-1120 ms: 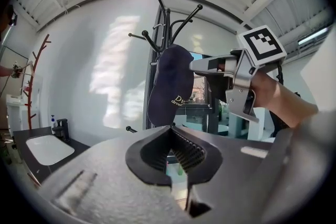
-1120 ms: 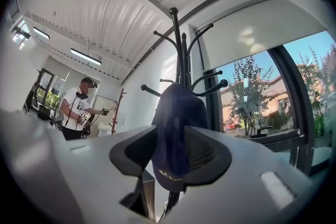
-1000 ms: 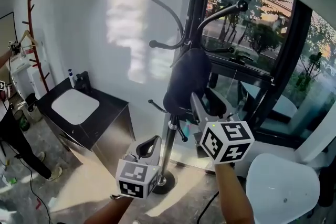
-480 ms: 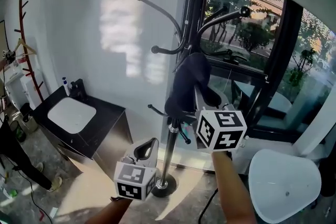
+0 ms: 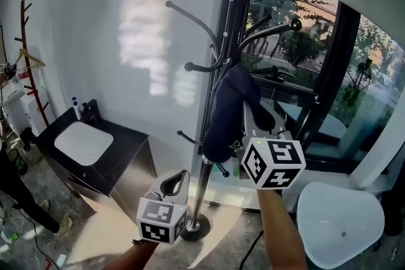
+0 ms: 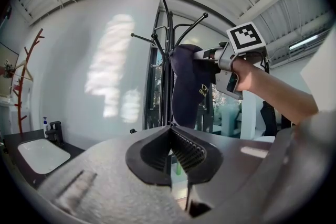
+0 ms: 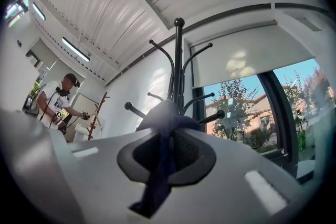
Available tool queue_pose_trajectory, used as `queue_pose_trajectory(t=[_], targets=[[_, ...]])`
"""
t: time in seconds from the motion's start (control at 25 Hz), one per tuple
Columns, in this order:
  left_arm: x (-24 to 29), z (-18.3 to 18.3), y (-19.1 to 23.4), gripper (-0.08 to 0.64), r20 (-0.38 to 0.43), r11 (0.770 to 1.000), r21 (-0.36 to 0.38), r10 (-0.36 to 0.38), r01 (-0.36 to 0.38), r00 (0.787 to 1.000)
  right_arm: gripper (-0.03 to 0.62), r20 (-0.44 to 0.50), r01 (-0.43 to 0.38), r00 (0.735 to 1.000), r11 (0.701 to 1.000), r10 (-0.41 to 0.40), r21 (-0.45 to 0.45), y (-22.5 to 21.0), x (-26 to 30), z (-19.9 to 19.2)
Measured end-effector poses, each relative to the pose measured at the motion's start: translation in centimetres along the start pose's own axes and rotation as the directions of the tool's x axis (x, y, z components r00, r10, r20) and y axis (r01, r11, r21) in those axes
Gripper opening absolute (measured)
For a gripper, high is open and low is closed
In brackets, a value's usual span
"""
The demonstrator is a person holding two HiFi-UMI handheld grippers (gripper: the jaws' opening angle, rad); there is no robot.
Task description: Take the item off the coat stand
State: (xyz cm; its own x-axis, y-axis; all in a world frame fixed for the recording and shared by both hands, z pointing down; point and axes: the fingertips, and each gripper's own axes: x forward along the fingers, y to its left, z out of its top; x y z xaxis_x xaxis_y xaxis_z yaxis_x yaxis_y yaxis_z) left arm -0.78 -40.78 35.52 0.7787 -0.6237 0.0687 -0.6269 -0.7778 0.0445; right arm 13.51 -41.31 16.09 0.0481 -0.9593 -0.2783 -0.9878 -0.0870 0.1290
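A dark navy cap (image 5: 228, 104) hangs on the black coat stand (image 5: 231, 28), under its curved hooks. My right gripper (image 5: 245, 117) reaches up to the cap's right side. Its jaws are closing, with a fold of the cap's fabric (image 7: 165, 118) pinched between the pads (image 7: 184, 152). In the left gripper view the cap (image 6: 186, 84) shows with the right gripper (image 6: 202, 55) at its upper side. My left gripper (image 5: 176, 182) hangs low beside the stand's pole, shut with nothing in it (image 6: 169, 149).
The stand's round base (image 5: 193, 227) rests on the floor by the left gripper. A black counter with a white sink (image 5: 82, 142) is at the left, a white basin-like shape (image 5: 338, 224) at lower right, a large window (image 5: 304, 41) behind. A person (image 7: 55, 105) stands far left.
The right gripper's jaws have come together on the cap's side, and the cap now hangs narrower and more drawn out. The left gripper has barely moved.
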Motion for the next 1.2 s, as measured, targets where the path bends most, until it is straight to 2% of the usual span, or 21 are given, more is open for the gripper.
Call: queue_pose_trajectory(t=[0.28, 0.6, 1.0, 1.2], targets=[[0.1, -0.1, -0.3, 0.002, 0.006, 1.000, -0.003, -0.008, 0.008, 1.000, 0.018, 0.064, 0.023, 0.998, 0.998, -0.019, -0.056, -0.3, -0.7, 2.9], [0.5, 0.5, -1.5, 0.002, 0.012, 1.000, -0.026, -0.017, 0.017, 1.000, 0.018, 0.169, 0.041, 0.985, 0.990, -0.018, -0.134, -1.2, -2.6, 8.7], [1.0, 0.0, -3.8, 0.002, 0.005, 0.998, -0.030, -0.054, 0.054, 0.999, 0.018, 0.263, 0.035, 0.965, 0.988, 0.006, -0.151, -1.1, -6.1, 13.5], [1.3, 1.4, -5.1, 0.002, 0.030, 0.997, -0.021, -0.073, 0.074, 0.997, 0.018, 0.279, 0.047, 0.960, 0.987, -0.003, -0.152, -1.9, -7.6, 14.8]])
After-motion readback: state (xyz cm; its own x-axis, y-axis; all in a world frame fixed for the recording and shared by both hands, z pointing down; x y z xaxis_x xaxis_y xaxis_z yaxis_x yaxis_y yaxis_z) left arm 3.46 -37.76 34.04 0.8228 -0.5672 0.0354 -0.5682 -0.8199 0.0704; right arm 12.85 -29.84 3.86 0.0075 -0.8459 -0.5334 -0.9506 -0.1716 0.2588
